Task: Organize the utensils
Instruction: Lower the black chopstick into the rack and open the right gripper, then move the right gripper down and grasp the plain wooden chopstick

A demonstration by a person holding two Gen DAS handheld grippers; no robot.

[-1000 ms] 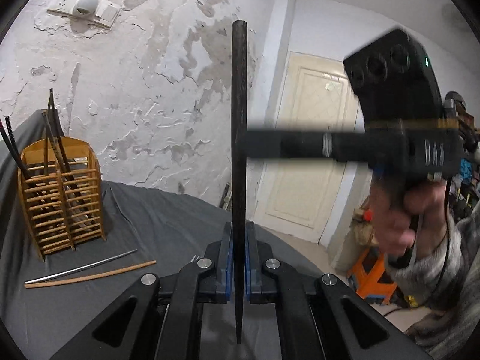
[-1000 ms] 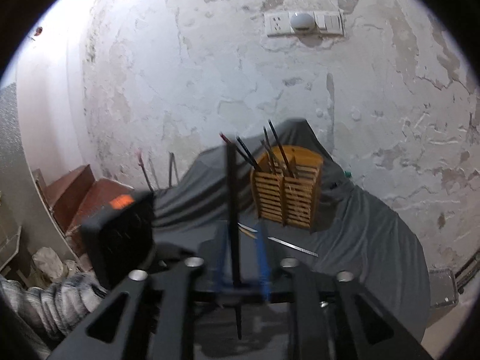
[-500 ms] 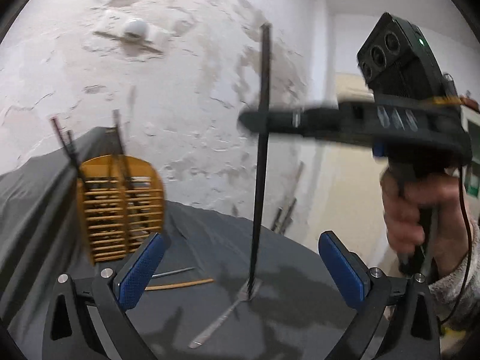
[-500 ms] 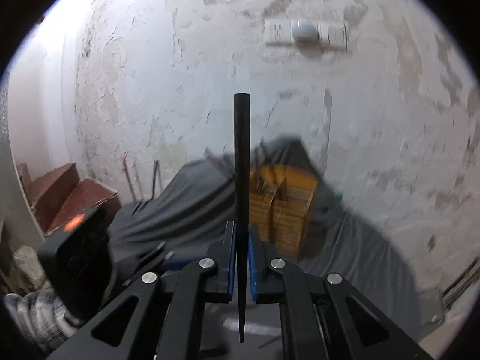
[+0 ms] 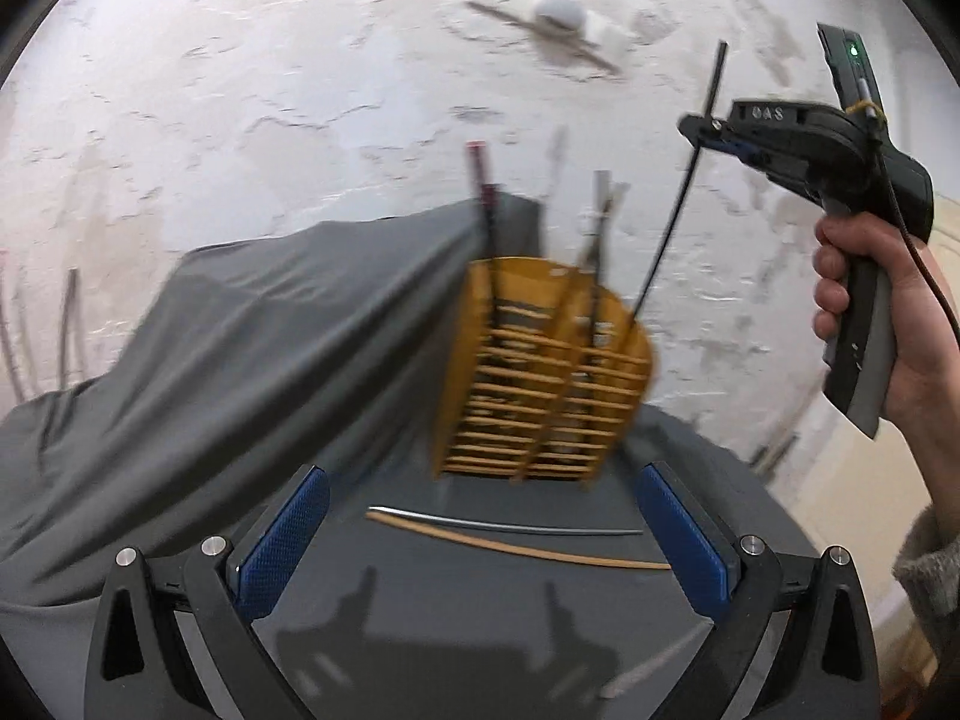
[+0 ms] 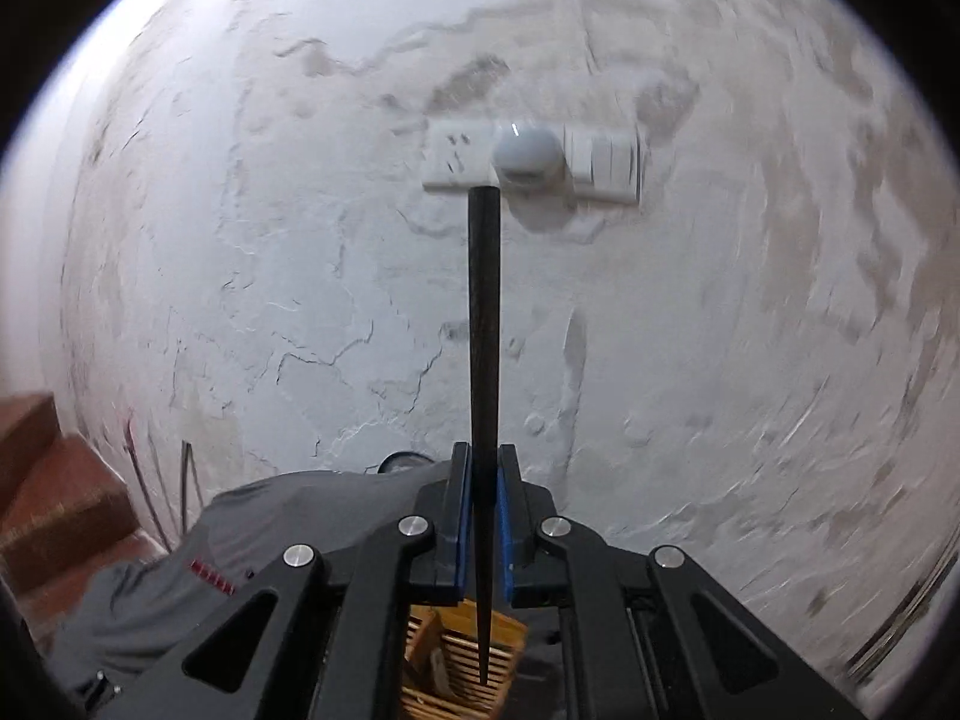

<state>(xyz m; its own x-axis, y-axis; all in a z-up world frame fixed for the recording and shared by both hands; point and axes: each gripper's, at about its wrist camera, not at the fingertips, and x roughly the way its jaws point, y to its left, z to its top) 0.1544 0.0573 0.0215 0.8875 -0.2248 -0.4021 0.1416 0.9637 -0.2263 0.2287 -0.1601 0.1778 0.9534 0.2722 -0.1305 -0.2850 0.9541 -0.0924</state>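
Above the slatted wooden holder [image 5: 543,378] hangs the black chopstick [image 6: 485,420], pinched upright in the right gripper [image 6: 483,531]. Only the left view shows the left gripper [image 5: 483,546] spread wide, empty, over two chopsticks [image 5: 510,534] on the grey-draped desk [image 5: 210,372].

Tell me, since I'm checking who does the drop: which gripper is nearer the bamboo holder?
Right. The right gripper, shut on a black chopstick, hangs above the bamboo holder, tip at its rim. The left gripper is open, in front of it.
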